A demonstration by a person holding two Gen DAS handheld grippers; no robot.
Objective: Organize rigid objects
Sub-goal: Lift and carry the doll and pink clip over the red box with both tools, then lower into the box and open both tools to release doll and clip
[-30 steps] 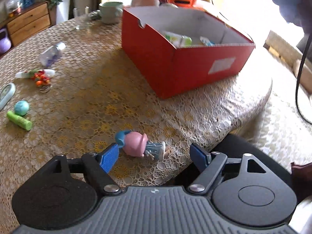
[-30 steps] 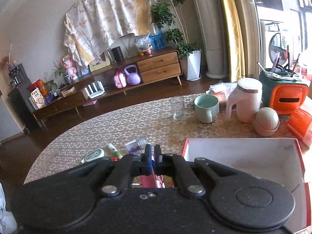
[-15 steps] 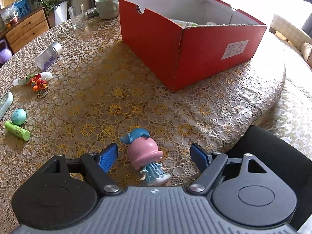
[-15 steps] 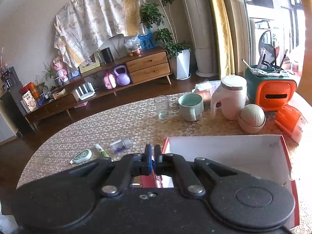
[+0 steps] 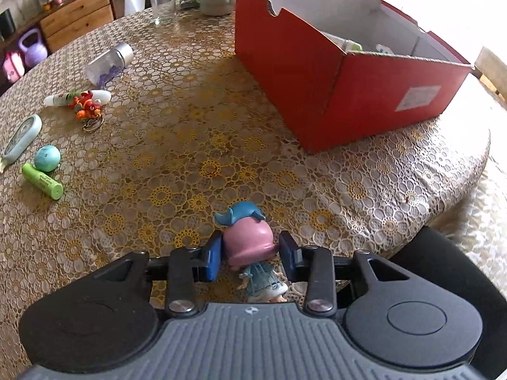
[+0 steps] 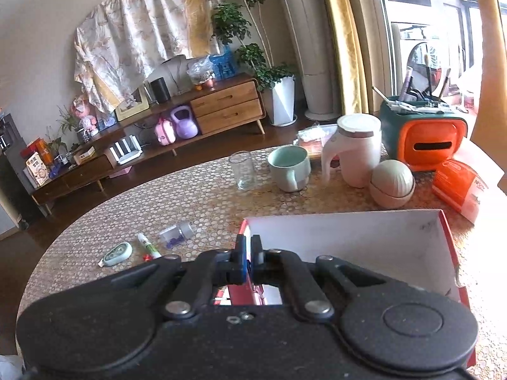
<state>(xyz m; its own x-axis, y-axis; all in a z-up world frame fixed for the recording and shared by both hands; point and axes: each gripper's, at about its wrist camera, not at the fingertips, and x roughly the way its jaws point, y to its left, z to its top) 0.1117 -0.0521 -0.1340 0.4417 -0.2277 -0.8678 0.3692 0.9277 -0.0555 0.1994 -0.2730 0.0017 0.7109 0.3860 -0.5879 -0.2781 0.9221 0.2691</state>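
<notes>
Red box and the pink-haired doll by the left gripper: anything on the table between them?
No. In the left wrist view, only bare lace tablecloth lies between the doll and the red box; other items sit far left.

A low wooden sideboard (image 6: pixel 190 117) runs along the pale wall, a patterned cloth (image 6: pixel 133 41) hanging above it. Potted plants (image 6: pixel 272 72) stand beside gold curtains (image 6: pixel 345 38). Bright daylight pours through the window (image 6: pixel 424 31) onto dark wood floor (image 6: pixel 95 199).
</notes>
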